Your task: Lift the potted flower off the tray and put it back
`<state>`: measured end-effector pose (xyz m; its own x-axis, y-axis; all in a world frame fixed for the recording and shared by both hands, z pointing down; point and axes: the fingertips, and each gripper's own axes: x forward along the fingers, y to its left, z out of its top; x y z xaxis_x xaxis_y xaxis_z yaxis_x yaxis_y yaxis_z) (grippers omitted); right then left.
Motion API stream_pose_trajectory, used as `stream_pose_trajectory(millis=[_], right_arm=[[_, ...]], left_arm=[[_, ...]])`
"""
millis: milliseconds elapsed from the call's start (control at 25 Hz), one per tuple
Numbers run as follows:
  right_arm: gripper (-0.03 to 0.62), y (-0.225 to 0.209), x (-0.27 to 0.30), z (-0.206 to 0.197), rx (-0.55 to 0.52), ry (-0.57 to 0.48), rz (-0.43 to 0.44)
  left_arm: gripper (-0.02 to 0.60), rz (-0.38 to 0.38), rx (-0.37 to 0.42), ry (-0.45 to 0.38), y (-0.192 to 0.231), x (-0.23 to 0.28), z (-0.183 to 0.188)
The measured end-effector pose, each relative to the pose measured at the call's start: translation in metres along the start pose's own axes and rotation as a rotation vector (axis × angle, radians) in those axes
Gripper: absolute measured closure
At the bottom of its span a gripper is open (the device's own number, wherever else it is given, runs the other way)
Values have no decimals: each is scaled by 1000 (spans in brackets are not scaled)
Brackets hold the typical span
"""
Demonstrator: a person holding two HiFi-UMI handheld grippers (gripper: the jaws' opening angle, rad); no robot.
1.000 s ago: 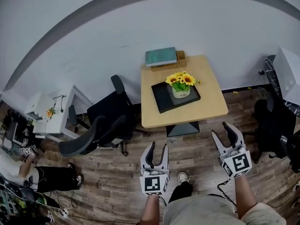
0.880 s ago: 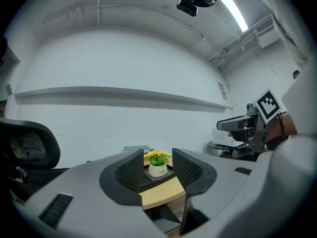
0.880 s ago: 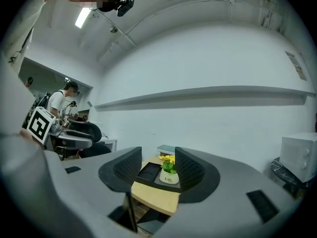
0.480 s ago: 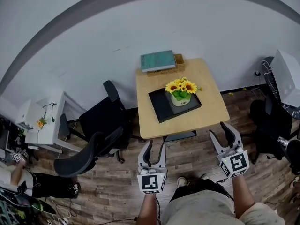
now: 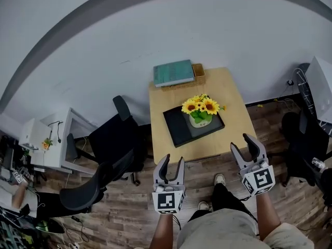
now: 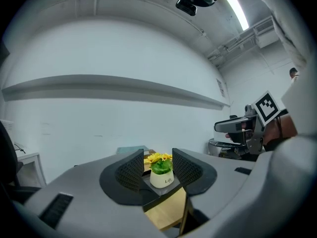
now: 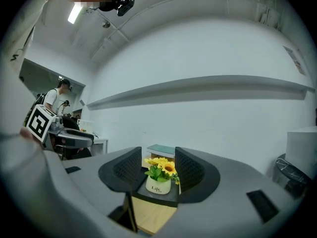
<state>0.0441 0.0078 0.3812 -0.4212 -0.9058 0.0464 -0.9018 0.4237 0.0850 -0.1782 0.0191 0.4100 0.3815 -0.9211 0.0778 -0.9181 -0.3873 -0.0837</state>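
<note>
A wood-plank floor [image 5: 124, 211] spreads below a plain white wall [image 5: 218, 30]. Against that wall stands a square, light wooden surface [image 5: 236, 108]. To its left is a black office chair [image 5: 111, 139], and a second one [image 5: 85, 191] sits nearer the camera.

A black tray [image 5: 176, 128] lies on the middle of the surface, turned at a slight angle to its edges. At the far edge, by the wall, a teal book [image 5: 173, 72] lies partly on a small wicker basket [image 5: 199, 70].

The person holds both grippers level over the floor, short of the near edge of the surface and pointing toward it. The left gripper [image 5: 174, 160] is in front of the near left corner, and the right gripper [image 5: 241, 143] is off the near right corner. In each gripper view the ribbed black fingers [image 6: 130, 170] stand partly apart with nothing held. The flower shows in the gap only from well beyond them.

The potted flower [image 5: 201, 113], yellow sunflowers in a small white pot, stands upright on the tray, toward its right half, untouched.
</note>
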Motion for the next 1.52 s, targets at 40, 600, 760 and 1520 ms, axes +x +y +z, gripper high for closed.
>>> stream_pose_trajectory(millis=[40,600,760,1520], right_arm=[[370,-8,9,1,1,-3,3],[368,-123,120,9,7,-45,97],[368,-140,141,-1,20,-48,138],[368,-128,183,-25,4,-62,235]], left_arm=[[394,5,4,-1,2,10,2],[394,81,45,18,2,147,33],[394,128,37,38,1,164,30],[394,183,28,27,13,182,2]])
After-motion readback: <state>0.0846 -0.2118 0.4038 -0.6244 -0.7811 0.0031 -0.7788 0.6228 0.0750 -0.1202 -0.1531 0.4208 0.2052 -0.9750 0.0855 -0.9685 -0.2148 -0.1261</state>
